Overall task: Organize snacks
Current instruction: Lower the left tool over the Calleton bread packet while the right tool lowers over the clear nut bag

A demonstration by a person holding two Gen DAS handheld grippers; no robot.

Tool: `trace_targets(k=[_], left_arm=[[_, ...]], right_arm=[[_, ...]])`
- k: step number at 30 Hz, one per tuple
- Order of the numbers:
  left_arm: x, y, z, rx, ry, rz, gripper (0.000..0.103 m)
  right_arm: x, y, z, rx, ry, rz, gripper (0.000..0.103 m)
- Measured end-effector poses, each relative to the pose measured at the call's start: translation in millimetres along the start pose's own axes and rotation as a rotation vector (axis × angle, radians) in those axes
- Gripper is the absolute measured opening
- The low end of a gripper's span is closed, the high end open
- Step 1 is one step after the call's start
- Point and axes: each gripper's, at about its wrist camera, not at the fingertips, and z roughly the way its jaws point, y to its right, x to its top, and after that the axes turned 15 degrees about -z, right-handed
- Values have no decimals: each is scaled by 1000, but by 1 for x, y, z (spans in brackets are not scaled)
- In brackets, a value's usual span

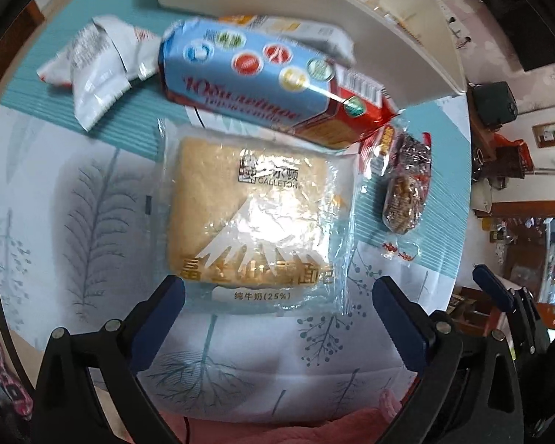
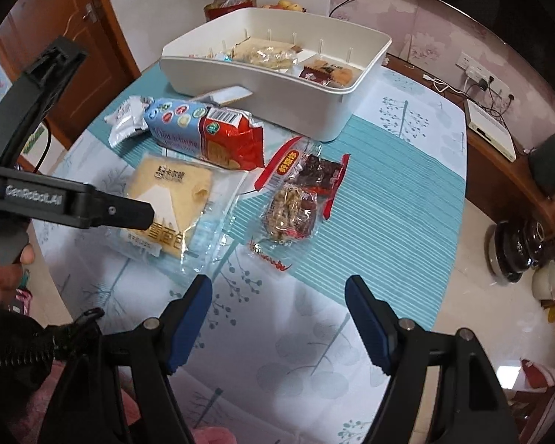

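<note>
both grippers are hovering with jaws wide and empty, the left gripper [image 1: 277, 318] over the bread packet [image 1: 251, 218], the right gripper [image 2: 279, 323] over the surface [image 2: 388, 192].

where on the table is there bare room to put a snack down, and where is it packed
Bare cloth lies right of the nut bar pack, running to the table edge, and along the near edge under the right gripper. It is crowded at left: bread pack, blue and red biscuit pack and white pouch overlap in front of the white bin.
</note>
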Motion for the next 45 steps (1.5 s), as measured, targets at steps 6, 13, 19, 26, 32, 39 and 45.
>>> trace_targets(k=[6, 13, 19, 26, 32, 39, 45], left_arm=[[16, -5, 21, 35, -57, -66, 101], [23, 8, 33, 115, -66, -53, 103], [25, 27, 48, 228, -69, -26, 103], [30, 46, 63, 313, -85, -16, 103], [38, 49, 63, 313, -98, -14, 103], [49, 40, 59, 302, -108, -5, 103], [51, 34, 58, 293, -117, -1, 103]], right_arm=[[7, -2, 18, 4, -28, -53, 75], [16, 1, 42, 47, -75, -36, 75], [24, -2, 58, 59, -96, -36, 75], [28, 1, 70, 43, -103, -4, 75], [33, 12, 81, 33, -95, 50, 75], [40, 15, 93, 35, -94, 81, 69], [41, 11, 99, 36, -98, 85, 63]])
